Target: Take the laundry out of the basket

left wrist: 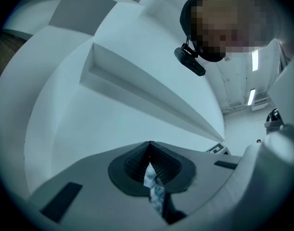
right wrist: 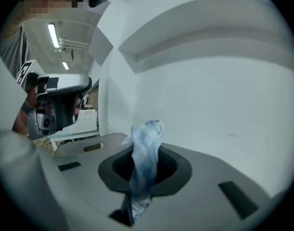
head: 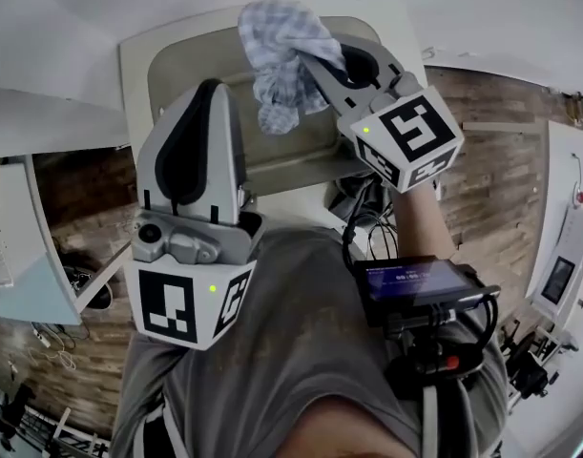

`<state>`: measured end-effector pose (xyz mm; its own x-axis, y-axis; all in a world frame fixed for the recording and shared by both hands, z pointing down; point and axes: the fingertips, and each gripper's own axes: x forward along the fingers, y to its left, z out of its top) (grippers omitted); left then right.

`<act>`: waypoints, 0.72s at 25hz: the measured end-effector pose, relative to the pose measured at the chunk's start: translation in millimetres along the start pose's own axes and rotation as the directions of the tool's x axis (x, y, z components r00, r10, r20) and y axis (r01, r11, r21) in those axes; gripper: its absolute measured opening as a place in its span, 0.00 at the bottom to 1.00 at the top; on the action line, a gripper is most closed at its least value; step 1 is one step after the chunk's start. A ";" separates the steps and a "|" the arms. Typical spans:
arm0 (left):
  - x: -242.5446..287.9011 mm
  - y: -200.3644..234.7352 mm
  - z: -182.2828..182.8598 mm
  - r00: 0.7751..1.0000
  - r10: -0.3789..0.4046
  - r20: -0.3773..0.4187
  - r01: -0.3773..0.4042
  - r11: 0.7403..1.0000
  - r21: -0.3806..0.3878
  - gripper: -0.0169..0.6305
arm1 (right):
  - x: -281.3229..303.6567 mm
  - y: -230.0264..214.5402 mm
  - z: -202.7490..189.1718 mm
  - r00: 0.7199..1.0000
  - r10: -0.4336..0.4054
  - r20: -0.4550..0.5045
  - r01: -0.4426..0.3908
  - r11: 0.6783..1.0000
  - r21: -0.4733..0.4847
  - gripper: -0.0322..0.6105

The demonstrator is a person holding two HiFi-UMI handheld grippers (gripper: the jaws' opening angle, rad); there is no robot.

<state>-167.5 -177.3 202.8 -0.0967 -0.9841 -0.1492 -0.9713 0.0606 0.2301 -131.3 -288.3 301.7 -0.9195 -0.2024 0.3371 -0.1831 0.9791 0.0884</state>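
Note:
A blue-and-white checked cloth (head: 281, 51) hangs bunched above the beige basket (head: 301, 160), with my right gripper (head: 310, 63) shut on it. In the right gripper view the cloth (right wrist: 146, 134) sticks out past the closed tips (right wrist: 147, 152) and runs back between the jaws. My left gripper (head: 213, 86) points up beside the basket, left of the cloth, jaws together. In the left gripper view its tips (left wrist: 149, 143) meet, and a strip of blue-white cloth (left wrist: 152, 182) lies between the jaws behind them. Whether that strip belongs to the same cloth I cannot tell.
The basket stands on a white surface (head: 81, 17) against a white wall. A white table (head: 24, 265) is at the left and white equipment (head: 563, 256) at the right, on a wooden floor (head: 491, 170). A screen unit with cables (head: 415, 289) hangs on the person's chest.

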 end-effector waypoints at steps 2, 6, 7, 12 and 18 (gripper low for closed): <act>-13.1 -9.4 6.1 1.000 -0.006 0.013 0.006 1.000 0.012 0.04 | -11.3 2.0 21.6 0.999 -0.014 0.051 0.015 1.000 -0.021 0.12; -29.7 -22.0 14.2 0.999 -0.004 0.032 0.003 0.999 0.034 0.04 | -36.2 -1.9 62.4 0.989 -0.032 0.146 0.037 0.999 -0.029 0.12; -33.6 -23.4 17.1 0.999 -0.002 0.040 0.001 0.999 0.042 0.04 | -42.6 -1.2 73.2 0.985 -0.036 0.168 0.042 0.999 -0.034 0.12; -49.3 -31.3 27.8 0.998 0.000 0.068 -0.005 0.998 0.069 0.04 | -80.1 9.2 122.5 0.964 -0.049 0.260 0.072 0.994 -0.080 0.12; -63.9 -42.3 33.5 0.996 -0.021 0.089 0.014 0.997 0.081 0.04 | -125.2 21.0 157.9 0.944 -0.069 0.324 0.110 0.988 -0.110 0.12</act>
<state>-127.5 -111.4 170.3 -0.0951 -0.9663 -0.2392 -0.9869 0.0601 0.1495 -74.9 -239.3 113.3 -0.9676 -0.2524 0.0085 -0.2440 0.9428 0.2272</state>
